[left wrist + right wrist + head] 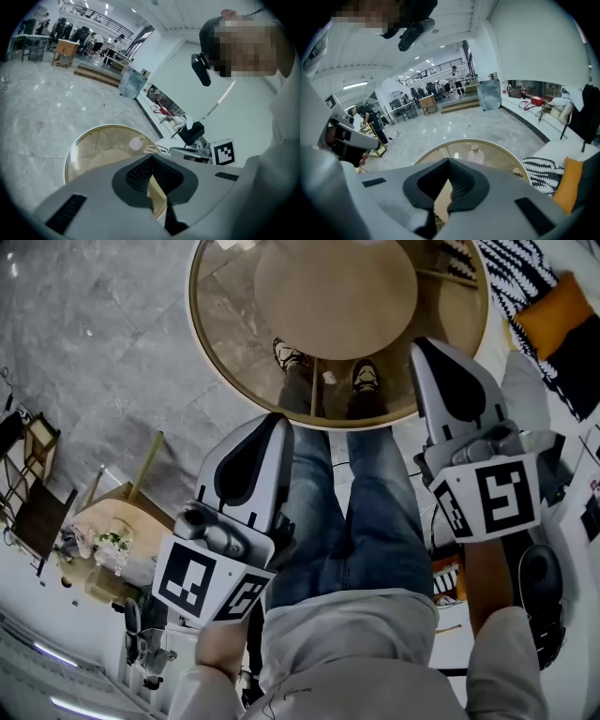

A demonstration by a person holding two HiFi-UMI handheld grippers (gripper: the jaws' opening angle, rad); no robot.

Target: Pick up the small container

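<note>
The small container (475, 154) is a pale bottle with a cap. It stands upright on the far part of a round glass table (425, 157) with a gold rim, well ahead of both grippers. The left gripper view shows the container (136, 144) small and blurred on the same table (70, 157). In the head view it cannot be made out. My left gripper (275, 423) is shut and empty, held over my thighs just short of the table rim (201, 337). My right gripper (427, 347) is also shut and empty, with its tip over the table's near right edge.
A lower round wooden shelf (336, 298) shows through the glass, with my shoes beneath it. A striped cushion (512, 270) and an orange cushion (555, 313) lie on a white sofa at the right. A small wooden table with chairs (111, 521) stands at the left on the marble floor.
</note>
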